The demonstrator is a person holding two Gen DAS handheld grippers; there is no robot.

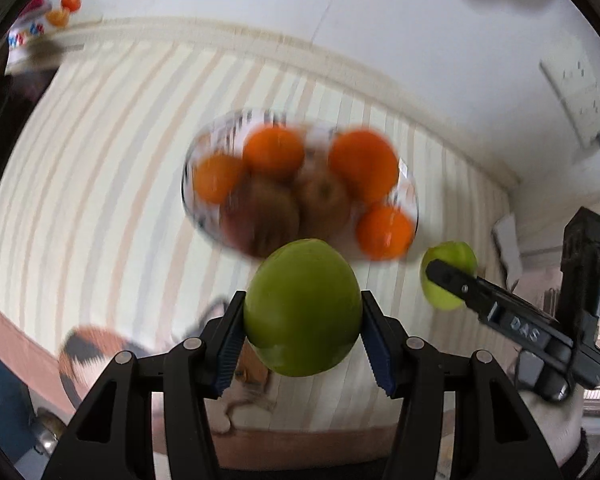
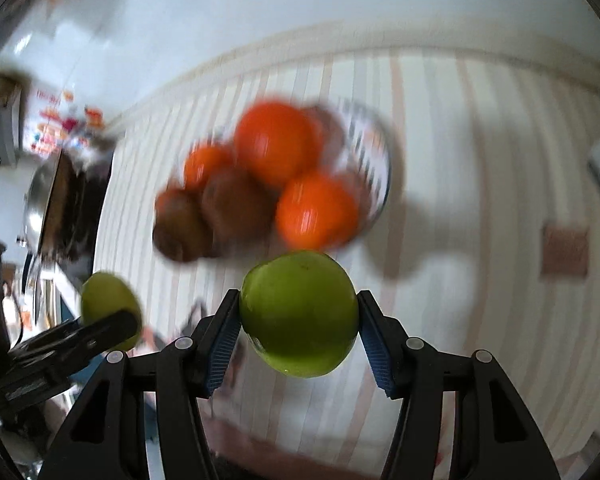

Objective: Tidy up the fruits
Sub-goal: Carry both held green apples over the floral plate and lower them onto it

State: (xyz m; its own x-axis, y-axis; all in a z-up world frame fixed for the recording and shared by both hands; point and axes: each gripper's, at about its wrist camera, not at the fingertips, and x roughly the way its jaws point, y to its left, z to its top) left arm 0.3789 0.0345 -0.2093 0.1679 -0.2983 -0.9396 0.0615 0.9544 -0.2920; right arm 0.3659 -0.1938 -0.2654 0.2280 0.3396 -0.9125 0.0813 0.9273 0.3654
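Both hands are mid-carry: the left gripper (image 1: 302, 336) is clamped on a green apple (image 1: 302, 307), and the right gripper (image 2: 298, 336) is clamped on a second green apple (image 2: 299, 313), both held above the striped table (image 1: 100, 152). The glass bowl (image 1: 408, 184), just beyond them, already holds oranges (image 1: 363, 165) and brownish fruits (image 1: 260, 216) (blurred, probably apples). Judging by this, only these two remain to go in.
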